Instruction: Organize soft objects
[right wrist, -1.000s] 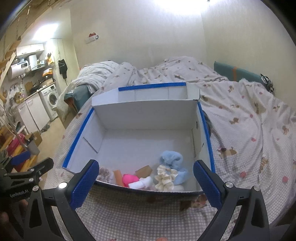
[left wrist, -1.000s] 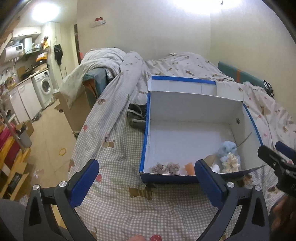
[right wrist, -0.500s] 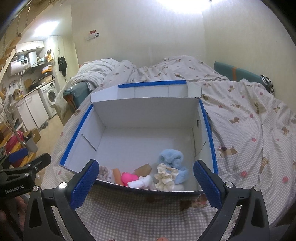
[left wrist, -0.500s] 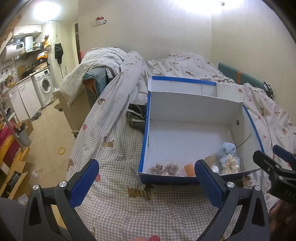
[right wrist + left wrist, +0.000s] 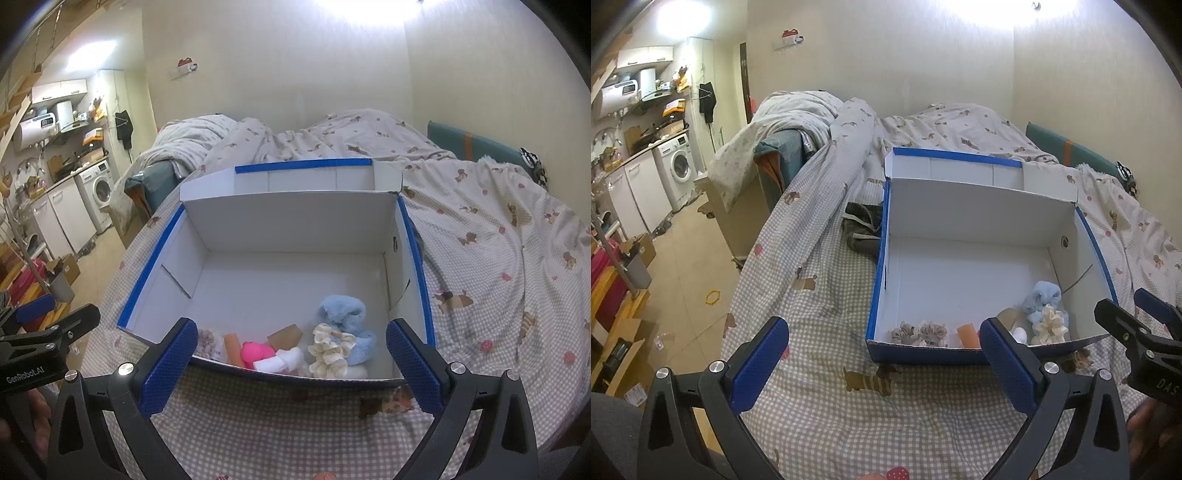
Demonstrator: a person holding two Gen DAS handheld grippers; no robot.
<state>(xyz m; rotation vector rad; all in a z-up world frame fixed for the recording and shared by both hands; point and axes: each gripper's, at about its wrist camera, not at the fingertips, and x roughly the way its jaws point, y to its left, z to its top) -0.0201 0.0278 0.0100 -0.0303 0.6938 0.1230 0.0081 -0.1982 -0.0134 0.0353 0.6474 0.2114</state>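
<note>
With both the left gripper (image 5: 882,354) and right gripper (image 5: 290,354) spread empty, lower one squarely over the blue plush (image 5: 345,317) in the box (image 5: 295,218) before pinching

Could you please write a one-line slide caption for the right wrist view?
Open right gripper facing a blue-edged box holding soft items on a bed.

Both the left gripper (image 5: 882,363) and the right gripper (image 5: 290,363) hover side by side, jaws spread wide and empty.

The left gripper (image 5: 882,363) hangs wide apart above the checked bedspread (image 5: 827,417). Ahead sits the box (image 5: 960,269), holding scrunchies (image 5: 919,331) and a blue plush (image 5: 1042,297)
</note>
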